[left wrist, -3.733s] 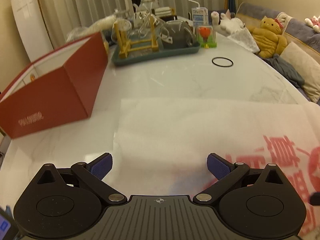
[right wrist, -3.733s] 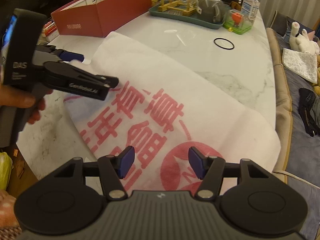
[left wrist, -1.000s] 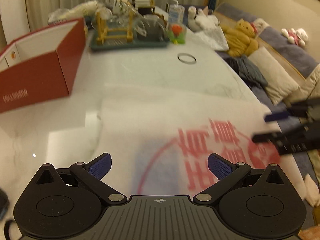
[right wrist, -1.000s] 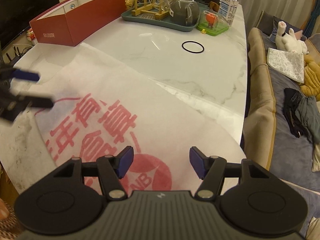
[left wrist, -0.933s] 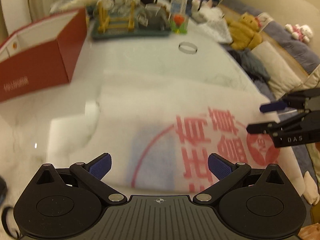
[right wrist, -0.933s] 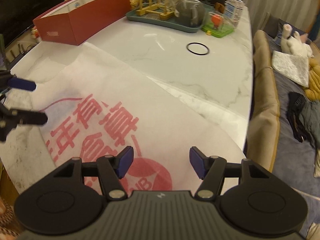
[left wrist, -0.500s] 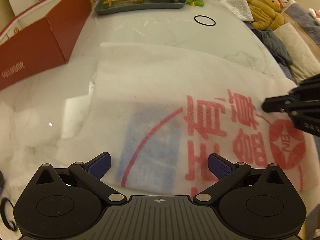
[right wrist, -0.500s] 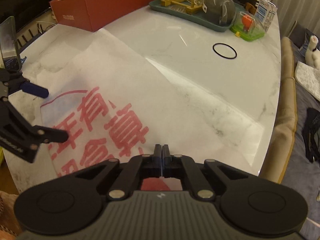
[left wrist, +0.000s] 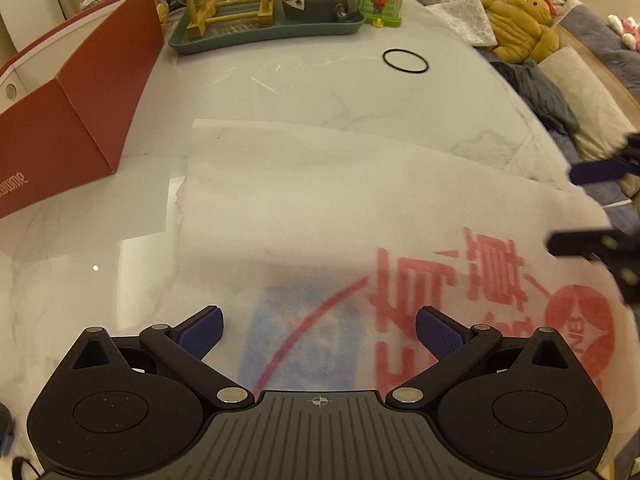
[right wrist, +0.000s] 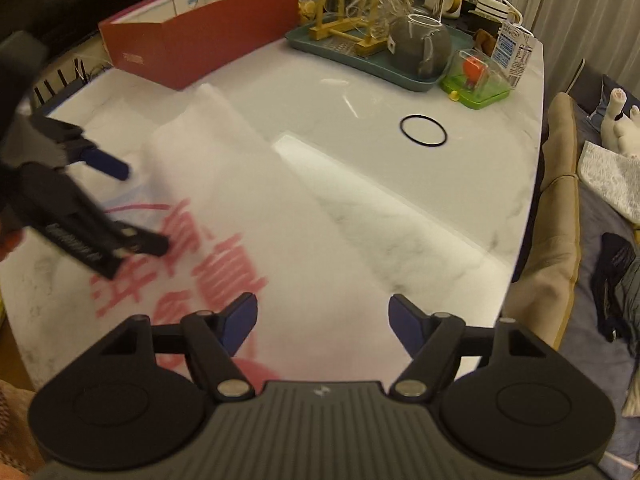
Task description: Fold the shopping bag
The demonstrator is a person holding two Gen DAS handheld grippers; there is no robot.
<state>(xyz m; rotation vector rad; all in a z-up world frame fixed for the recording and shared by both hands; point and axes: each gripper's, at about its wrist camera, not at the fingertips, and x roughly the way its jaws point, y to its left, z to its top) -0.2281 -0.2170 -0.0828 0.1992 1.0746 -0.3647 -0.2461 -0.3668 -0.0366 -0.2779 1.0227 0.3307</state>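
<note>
**Bag lies flat, both claws spread above it**

Marble table (left wrist: 320, 80) carries everything, and the white shopping bag (left wrist: 320, 200) sprawls across its near half, one thin layer lying flat with its red print facing up. Beyond the bag's far edge sit the red box (left wrist: 72, 112), the green tray (left wrist: 264, 34) of glassware, and a black ring (left wrist: 405, 61) well apart from the fabric.

Left gripper (left wrist: 318, 330) hangs over the bag's blue-and-red printed patch, fingers wide apart and holding nothing. Right gripper (right wrist: 323, 320) hovers over the bag's other end near the red seal, likewise spread with nothing between its pads (right wrist: 240, 318); motion blur softens the cloth there.

By the look of it, folding has barely started: no crease or doubled layer shows clearly. Next comes a pinch on the bag's near edge with each claw, then a lift and carry toward the far edge. Thin fabric may slip or drag unevenly, so both pinches should close together.
</note>
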